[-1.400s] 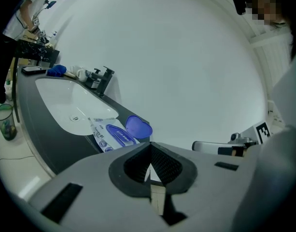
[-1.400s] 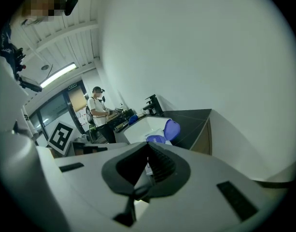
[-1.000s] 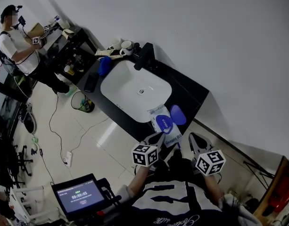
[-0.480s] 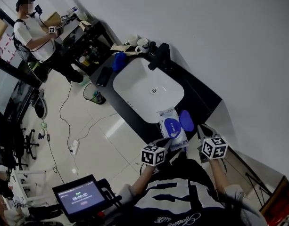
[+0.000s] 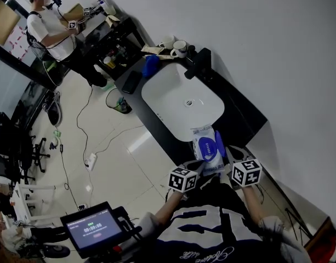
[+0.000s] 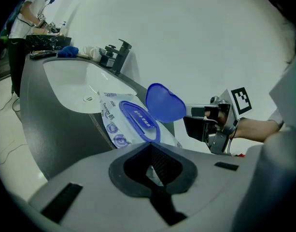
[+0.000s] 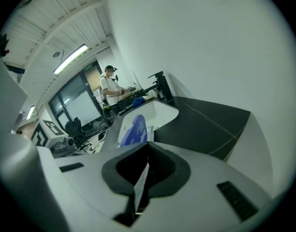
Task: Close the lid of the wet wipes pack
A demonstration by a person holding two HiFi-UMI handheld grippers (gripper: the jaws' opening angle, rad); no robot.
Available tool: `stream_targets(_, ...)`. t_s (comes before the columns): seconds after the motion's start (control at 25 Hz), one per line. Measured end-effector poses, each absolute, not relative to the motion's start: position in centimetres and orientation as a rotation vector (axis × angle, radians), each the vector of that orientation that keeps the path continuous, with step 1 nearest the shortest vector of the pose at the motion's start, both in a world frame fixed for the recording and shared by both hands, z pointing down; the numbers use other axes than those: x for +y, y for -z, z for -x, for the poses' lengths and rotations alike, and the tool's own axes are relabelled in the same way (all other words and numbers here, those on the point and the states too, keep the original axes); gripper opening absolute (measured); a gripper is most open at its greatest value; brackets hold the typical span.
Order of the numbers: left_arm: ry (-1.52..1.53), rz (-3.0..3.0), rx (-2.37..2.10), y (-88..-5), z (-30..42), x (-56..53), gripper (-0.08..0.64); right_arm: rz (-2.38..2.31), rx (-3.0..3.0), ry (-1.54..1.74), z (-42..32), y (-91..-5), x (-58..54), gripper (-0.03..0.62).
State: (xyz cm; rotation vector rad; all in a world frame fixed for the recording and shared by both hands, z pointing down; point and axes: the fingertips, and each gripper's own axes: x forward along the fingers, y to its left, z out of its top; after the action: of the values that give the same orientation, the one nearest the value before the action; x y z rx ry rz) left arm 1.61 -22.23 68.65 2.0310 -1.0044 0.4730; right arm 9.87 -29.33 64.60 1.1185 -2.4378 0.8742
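Our left gripper (image 6: 151, 168) has its jaws closed on a pale corner of the wet wipes pack (image 6: 111, 120), which shows as a small light wedge in the dark gap in the left gripper view. Our right gripper (image 7: 140, 175) is closed too, on a thin white strip standing upright in its gap. We take the strip for the pack's edge seam, though it is too narrow to be sure. In the head view the two marker cubes (image 5: 182, 179) sit side by side at lower centre, just above our dark shirt (image 5: 206, 229) with white bands. Low at the left of that view a small screen (image 5: 92, 226) glows with a row of digits.

The pack lies on the near end of the dark countertop (image 5: 241, 116), just right of centre in the head view, its far corner over the rim of the white sink (image 5: 173, 100). Its blue lid (image 6: 164, 103) stands open, tilted up from the right side of the blue oval frame (image 6: 135, 119) on the pack's top, with our right gripper just beside it.

Past the sink a black faucet (image 5: 200, 64) rises at the wall, with two white mugs (image 5: 178, 48) and a blue cloth (image 5: 151, 64) to its left. On the floor beside the counter stands a waste bin (image 5: 117, 101). At upper left another person (image 5: 50, 29) in a white shirt works at a dark bench (image 5: 126, 34).
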Motion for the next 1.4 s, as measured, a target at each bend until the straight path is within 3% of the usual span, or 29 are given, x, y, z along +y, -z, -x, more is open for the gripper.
stream_targets(0.44,-0.401,-2.018,-1.038,-67.1,-0.3,-21.5,0.0,-0.83,-2.353,-0.647,-4.2,-66.9,-26.9,-0.002)
stream_targets(1.4,-0.397,-2.122,-0.976,-63.6,2.5,-19.4,0.0,-0.758,-1.992,-0.514,-2.5,-66.5,-26.3,-0.002)
